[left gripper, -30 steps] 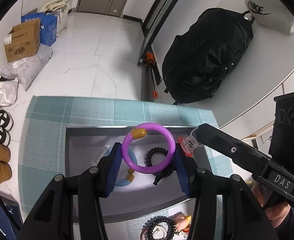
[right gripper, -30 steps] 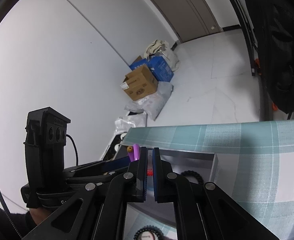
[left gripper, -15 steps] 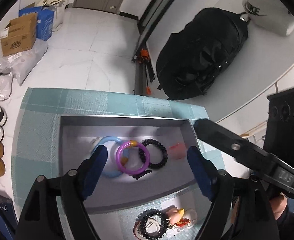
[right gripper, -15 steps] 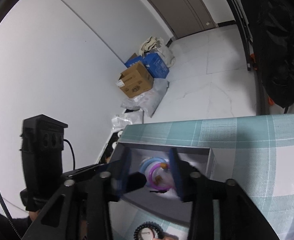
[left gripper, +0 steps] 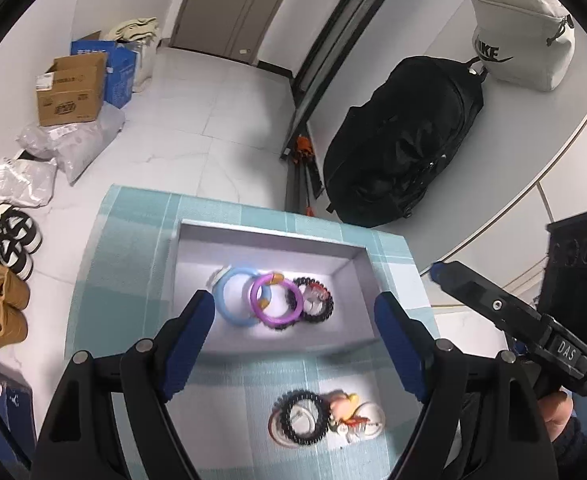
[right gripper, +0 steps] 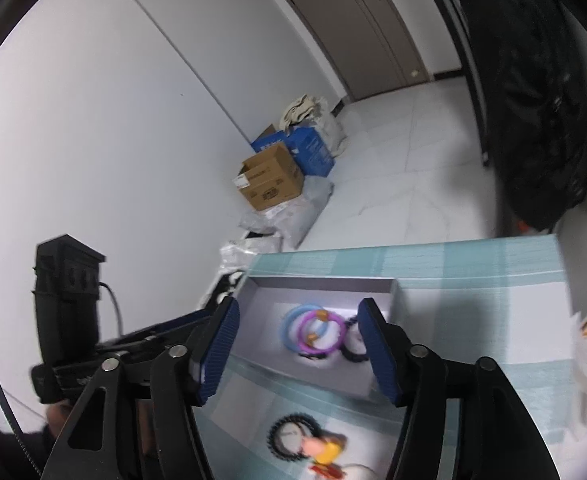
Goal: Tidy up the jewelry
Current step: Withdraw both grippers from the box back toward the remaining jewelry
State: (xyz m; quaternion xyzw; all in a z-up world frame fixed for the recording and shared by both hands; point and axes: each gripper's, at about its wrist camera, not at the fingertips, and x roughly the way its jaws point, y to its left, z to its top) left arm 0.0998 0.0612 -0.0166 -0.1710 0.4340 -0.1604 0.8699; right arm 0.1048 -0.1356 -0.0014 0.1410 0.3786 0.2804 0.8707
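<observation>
Released a second ago from the left gripper (left gripper: 293, 312), the purple ring (left gripper: 276, 302) now lies inside the grey tray (left gripper: 269, 236), and both tools have pulled back and up from it. That gripper's blue pads stand wide apart with nothing between them. The right gripper (right gripper: 297, 344), which was pinched shut on a small clear-and-red piece, is opening at this moment and carries nothing; that piece appears to rest now within the black beaded bracelet (left gripper: 313, 300), though blur makes this uncertain.

Counted in the tray: one light blue ring (left gripper: 233, 300), one purple ring with an orange bead, overlapping it, and one black beaded bracelet touching the purple ring's far side. That makes three loops in a row.

On the teal checked cloth (left gripper: 133, 248) in front of the tray lie one more black beaded loop (left gripper: 299, 418) and, just beside it, one small figure charm (left gripper: 347, 406) in pink, yellow and red on a pale ring.

Both grippers tilt downward toward the tray. From the left wrist view, the right gripper's black body enters from the right edge, with a hand (left gripper: 561, 416) gripping its handle; the right wrist view shows the left gripper's body at the left.
</observation>
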